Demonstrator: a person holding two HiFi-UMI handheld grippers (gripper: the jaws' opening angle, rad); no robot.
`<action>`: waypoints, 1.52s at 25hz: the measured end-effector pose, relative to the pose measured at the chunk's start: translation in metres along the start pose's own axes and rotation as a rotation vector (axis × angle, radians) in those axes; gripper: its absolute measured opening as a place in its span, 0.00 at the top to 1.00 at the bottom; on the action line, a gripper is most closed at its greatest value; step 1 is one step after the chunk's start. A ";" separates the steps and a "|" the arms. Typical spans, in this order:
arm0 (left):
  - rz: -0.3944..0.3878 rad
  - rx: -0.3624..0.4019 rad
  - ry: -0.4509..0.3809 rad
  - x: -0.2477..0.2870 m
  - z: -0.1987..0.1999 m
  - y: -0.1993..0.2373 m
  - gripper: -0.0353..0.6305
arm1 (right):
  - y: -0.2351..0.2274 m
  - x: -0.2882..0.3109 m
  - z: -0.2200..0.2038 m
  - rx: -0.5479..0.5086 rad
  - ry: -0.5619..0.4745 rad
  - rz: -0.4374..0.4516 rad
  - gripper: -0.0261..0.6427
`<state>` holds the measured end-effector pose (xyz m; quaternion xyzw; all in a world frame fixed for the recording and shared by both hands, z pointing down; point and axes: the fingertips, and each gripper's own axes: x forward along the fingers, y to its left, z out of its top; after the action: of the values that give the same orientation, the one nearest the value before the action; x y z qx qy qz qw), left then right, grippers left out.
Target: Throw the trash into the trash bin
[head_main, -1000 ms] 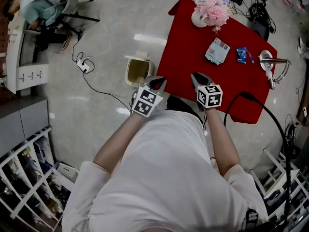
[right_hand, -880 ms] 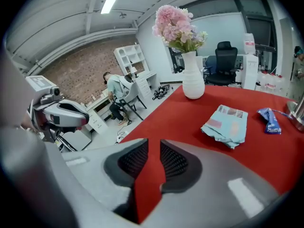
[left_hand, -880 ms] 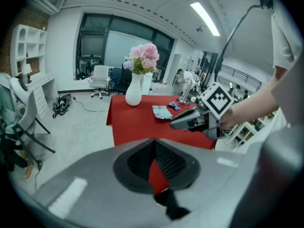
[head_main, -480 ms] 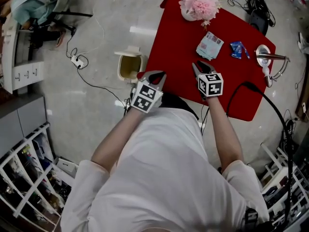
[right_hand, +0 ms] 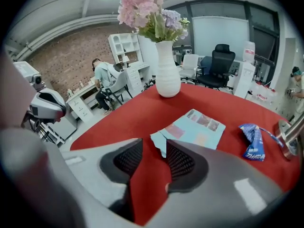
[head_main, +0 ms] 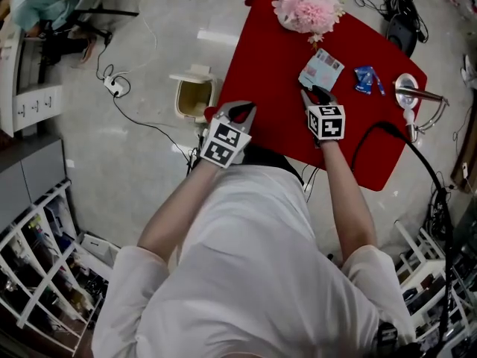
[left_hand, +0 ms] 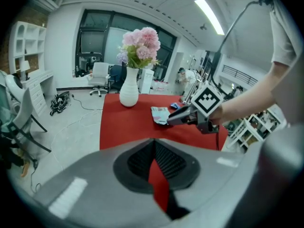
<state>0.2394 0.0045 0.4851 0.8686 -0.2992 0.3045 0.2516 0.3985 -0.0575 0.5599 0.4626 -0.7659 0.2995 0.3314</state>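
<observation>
Head view: the trash bin (head_main: 191, 95) stands on the floor with its lid up, off the red table's (head_main: 268, 66) 9 o'clock edge and at about 10 o'clock from the left gripper (head_main: 240, 111). The right gripper (head_main: 316, 94) hovers over the table with a torn light-blue packet (head_main: 322, 68) just beyond its tips at 12 o'clock. A crumpled blue wrapper (head_main: 365, 79) lies at 3 o'clock from the packet.

Left gripper view: the jaws meet at the tips with nothing in them. Only red table shows behind, with a white vase (left_hand: 128, 93) at 11 o'clock.

Right gripper view: the jaws have just been opening and stand apart. The packet's torn corner shows in the gap, but the pads are not pressing on it.

Likely risks: the packet lies flat, so the pads may skid over it, or nip only the ragged corner and tear it. A weak hold could also drop it on the floor short of the bin.
</observation>
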 end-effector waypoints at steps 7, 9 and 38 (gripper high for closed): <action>-0.005 -0.048 0.051 0.007 -0.014 0.003 0.94 | -0.025 0.018 -0.008 -0.028 0.054 -0.047 0.58; -0.007 -0.052 0.061 0.010 -0.016 0.004 0.94 | -0.028 0.023 -0.010 -0.041 0.066 -0.056 0.54; 0.030 -0.096 0.017 -0.018 -0.029 0.024 0.94 | -0.020 0.013 -0.003 -0.160 0.049 -0.194 0.96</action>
<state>0.2008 0.0124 0.4986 0.8483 -0.3245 0.3008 0.2909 0.4128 -0.0699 0.5745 0.4991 -0.7306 0.2152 0.4133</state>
